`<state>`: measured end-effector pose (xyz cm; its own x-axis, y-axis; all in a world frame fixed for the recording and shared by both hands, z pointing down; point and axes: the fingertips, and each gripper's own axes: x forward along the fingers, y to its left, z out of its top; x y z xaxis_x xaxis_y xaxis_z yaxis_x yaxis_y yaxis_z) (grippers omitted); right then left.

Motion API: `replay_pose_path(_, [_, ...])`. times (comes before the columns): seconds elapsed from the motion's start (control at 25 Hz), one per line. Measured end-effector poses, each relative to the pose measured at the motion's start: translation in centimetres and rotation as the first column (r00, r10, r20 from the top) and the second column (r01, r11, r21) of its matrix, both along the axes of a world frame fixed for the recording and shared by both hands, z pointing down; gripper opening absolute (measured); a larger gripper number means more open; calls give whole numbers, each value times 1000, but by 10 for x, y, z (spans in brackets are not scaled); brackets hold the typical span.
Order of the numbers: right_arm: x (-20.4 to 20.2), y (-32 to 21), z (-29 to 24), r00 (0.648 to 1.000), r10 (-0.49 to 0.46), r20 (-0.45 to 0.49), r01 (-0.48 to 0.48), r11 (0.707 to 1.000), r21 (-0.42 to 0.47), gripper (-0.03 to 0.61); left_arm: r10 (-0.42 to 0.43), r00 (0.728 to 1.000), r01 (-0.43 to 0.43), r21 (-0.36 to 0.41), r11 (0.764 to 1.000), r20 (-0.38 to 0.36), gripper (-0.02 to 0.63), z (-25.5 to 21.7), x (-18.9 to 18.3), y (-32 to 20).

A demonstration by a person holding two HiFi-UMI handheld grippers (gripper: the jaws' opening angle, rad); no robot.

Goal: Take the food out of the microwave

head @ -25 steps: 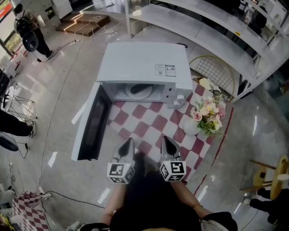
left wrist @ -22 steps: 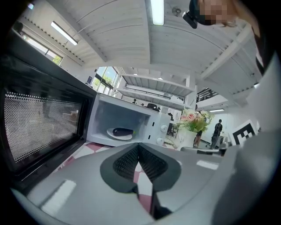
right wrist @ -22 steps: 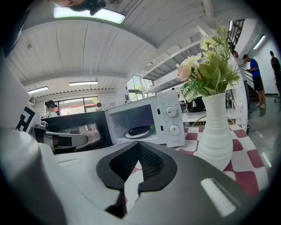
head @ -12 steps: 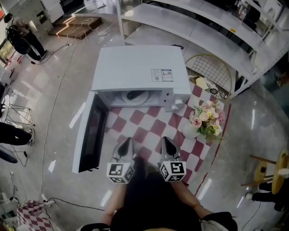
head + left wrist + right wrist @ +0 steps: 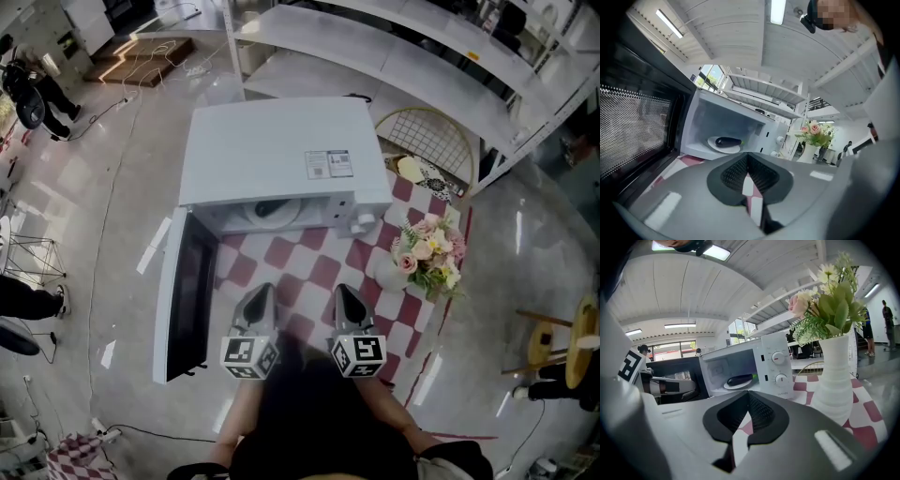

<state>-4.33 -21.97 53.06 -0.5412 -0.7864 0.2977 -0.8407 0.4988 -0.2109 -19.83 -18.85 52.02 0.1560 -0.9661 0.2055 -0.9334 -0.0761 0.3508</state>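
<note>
White microwave (image 5: 281,150) stands at the far end of the checked cloth (image 5: 317,274). Its door (image 5: 183,291) is swung out to the left, where a wide sweep of the left arm could knock it. Just right, the flower vase (image 5: 422,258) might tip under a stray elbow. Left gripper (image 5: 263,294) and right gripper (image 5: 343,292) hover near, both with jaws together and empty. Unopened, they would only shove the plate (image 5: 723,150) deeper. On it, inside the cavity, lies the dark eggplant (image 5: 728,141), round enough to roll off if the plate tilts.
</note>
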Motion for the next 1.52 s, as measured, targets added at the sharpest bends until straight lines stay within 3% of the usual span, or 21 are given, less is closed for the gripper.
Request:
replay_pose_path(0.4, [6,-11,-1,997,72,-28,-73,997,-2,0,25,994,-27,-18,999,-103,11,4,-4,-30])
replay_pose_path(0.84, [0,-20,7,994,91,-60,-93,995,-20,0,16,969,-29,-48,998,-248,11,21,-11,-58])
replay_pose_path(1.4, [5,-30,13,984,168,-66,-171,984,-52,0,-50,887,5,-98,995,-460,11,43,-21,-88])
replay_pose_path(1.52, [6,-32,14,981,178,-71,-182,982,-55,0,-67,853,12,-109,994,-518,11,48,-21,-94])
